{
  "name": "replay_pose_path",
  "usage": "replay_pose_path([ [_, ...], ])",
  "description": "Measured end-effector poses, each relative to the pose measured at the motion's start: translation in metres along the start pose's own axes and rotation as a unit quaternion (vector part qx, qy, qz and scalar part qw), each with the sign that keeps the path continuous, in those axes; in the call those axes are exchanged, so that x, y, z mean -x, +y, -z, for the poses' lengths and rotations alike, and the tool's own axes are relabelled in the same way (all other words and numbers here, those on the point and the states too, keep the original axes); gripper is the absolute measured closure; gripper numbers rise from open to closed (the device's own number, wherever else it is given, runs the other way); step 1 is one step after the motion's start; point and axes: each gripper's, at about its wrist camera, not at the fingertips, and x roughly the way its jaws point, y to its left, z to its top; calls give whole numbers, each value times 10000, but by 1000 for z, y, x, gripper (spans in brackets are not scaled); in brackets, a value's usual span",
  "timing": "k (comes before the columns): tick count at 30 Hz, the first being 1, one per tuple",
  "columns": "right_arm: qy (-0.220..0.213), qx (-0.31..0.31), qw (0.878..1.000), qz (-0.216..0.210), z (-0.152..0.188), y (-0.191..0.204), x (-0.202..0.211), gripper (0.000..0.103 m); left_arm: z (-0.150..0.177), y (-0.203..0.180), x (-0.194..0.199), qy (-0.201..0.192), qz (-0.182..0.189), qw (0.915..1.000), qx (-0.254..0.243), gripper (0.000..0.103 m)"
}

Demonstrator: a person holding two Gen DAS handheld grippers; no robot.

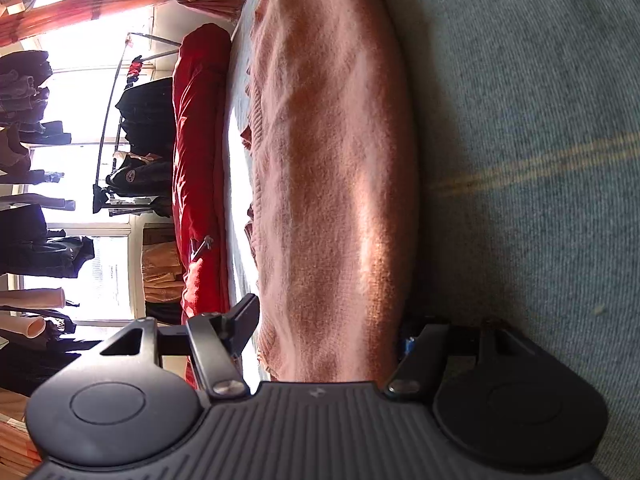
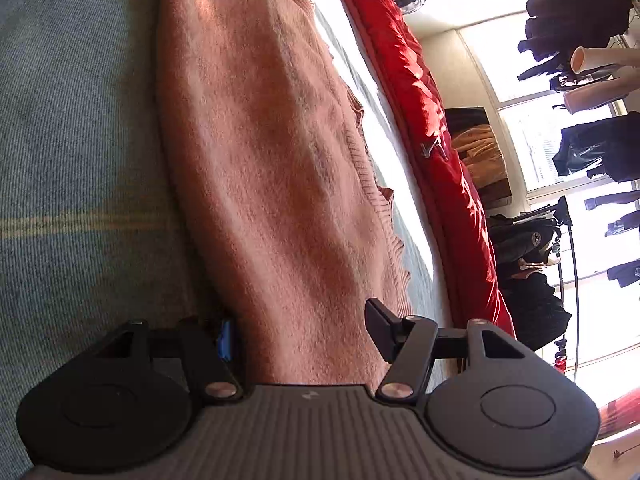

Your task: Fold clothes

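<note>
So, a pink sweater (image 1: 328,168) is laid flat on a blue-grey bedspread (image 1: 532,128), stretched straight out ahead of both grippers. The left gripper (image 1: 326,332) is spread wide with the near hem between its fingers; same for the right gripper (image 2: 304,332). A red quilt (image 2: 436,128) is bunched beyond.

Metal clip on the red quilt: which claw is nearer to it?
Left, it seems. The left claw straddles the pink sweater with the metal clip just ahead on the red quilt alongside; from the right claw the clip lies much farther ahead.
</note>
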Motion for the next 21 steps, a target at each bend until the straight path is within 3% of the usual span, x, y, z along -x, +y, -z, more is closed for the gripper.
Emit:
replay_pose_path([
  [4, -168, -11, 9998, 101, -9, 0, -6, 36, 13, -2, 9, 20, -145, 9998, 156, 36],
  [10, 45, 4, 9997, 254, 9, -1, -7, 37, 10, -4, 4, -36, -208, 9997, 98, 39],
  [11, 41, -27, 9997, 230, 6, -1, -8, 43, 6, -4, 2, -45, -206, 9997, 80, 43],
  [13, 35, -89, 9998, 183, 0, -2, -11, 67, 3, -2, 2, 5, -57, 9999, 144, 86],
  [14, 15, -94, 9998, 156, -1, -1, -9, 83, 4, -2, 4, 3, -50, 9999, 138, 92],
  [17, -49, -107, 9999, 106, -1, -3, 1, 91, 8, 0, 12, -11, -100, 9998, 182, 94],
  [21, -121, -277, 9995, 73, -7, -26, 20, 92, 13, 27, 26, 9, -332, 9979, 562, 95],
])
